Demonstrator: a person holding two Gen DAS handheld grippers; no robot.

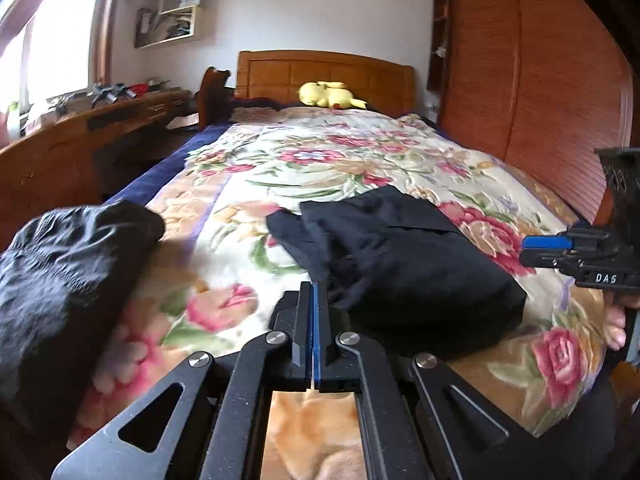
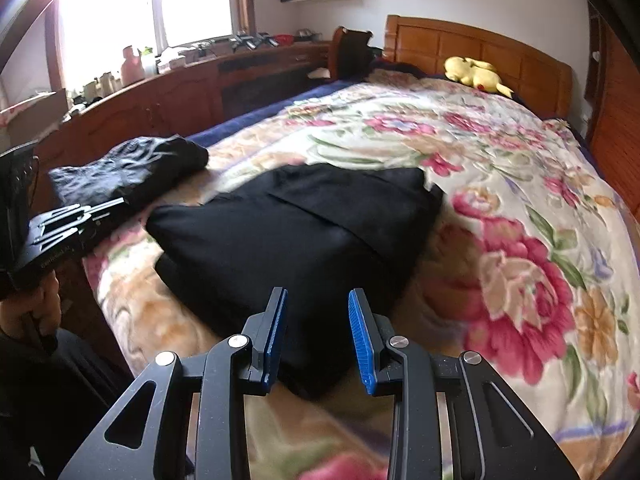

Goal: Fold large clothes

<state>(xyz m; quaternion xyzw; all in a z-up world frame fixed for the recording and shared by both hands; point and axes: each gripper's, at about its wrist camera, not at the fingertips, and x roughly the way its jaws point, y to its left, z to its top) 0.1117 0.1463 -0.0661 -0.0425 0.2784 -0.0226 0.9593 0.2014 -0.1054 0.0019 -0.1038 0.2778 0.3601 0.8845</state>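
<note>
Bed (image 2: 520, 184): L tongs (image 1: 313, 300) closed, R tongs (image 2: 317, 312) open.

Folded garment (image 2: 292, 220): black, plain. 2nd bundle (image 2: 132, 168): black, shiny crinkled. Blanket (image 2: 520, 184): cream w/ pink, red & orange flowers, green leaves. Plush toy (image 2: 474, 72): yellow. Headboard (image 2: 480, 46): orange-brown wood. Hand-held gripper (image 2: 317, 336): black w/ blue pads.

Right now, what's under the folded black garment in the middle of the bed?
The folded black garment lies directly on the floral blanket, which shows all around it. Whatever sits beneath its folded layers is covered.
</note>
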